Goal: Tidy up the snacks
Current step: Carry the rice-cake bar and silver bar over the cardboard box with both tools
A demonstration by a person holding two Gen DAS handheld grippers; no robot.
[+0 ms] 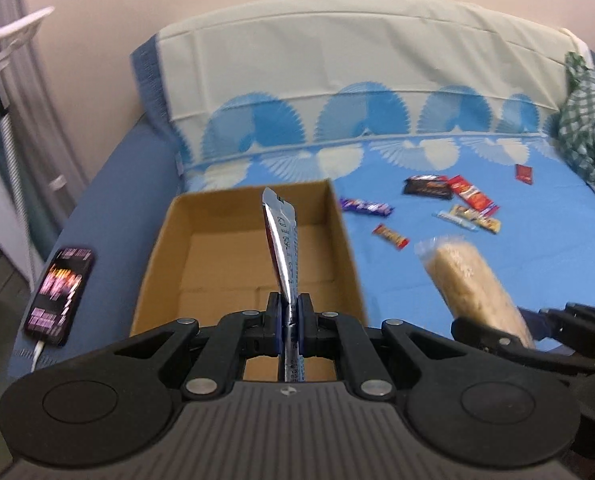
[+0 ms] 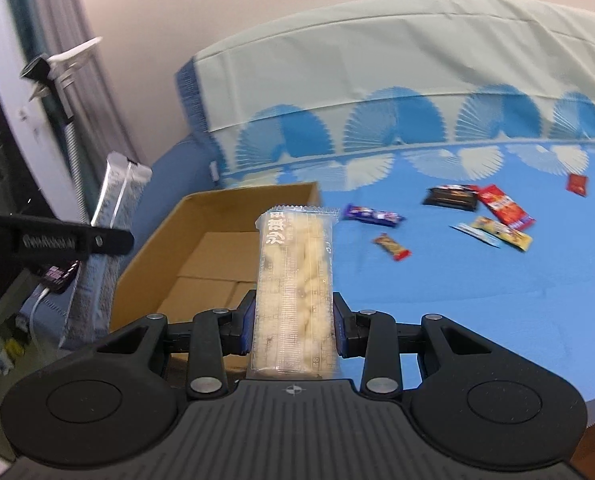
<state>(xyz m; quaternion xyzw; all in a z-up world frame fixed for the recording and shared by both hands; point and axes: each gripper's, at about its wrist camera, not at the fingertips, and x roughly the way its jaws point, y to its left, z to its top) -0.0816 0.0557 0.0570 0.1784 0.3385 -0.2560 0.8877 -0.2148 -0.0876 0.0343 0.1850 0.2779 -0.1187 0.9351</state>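
Item one: silver foil snack packet (image 1: 283, 248), held edge-on and upright in the left gripper (image 1: 288, 312), whose jaws are pinched fully together on its lower end. It hangs above the near part of the open cardboard box (image 1: 345, 240), which stands empty on the blue bed sheet (image 1: 417, 292).

Item two: clear-wrapped puffed-rice bar (image 2: 295, 280), clamped across its width by the right gripper (image 2: 293, 320), jaws part-open to the width of the bar. It sits over the box's right-hand edge.

Remaining stock: small bars and packets (image 2: 493, 208) scattered on the sheet, well apart from the box.

Handling note, as a judgement: bring each item fully over the box interior and lower it before letting go; the foil packet is thin and may flutter, and the rice bar should be laid flat along a wall to leave room.

Legible marks: white characters on the rice bar's wrapper; faint print on the foil, unreadable. A lit phone (image 1: 61, 292) lies left of the box, its text blurred.
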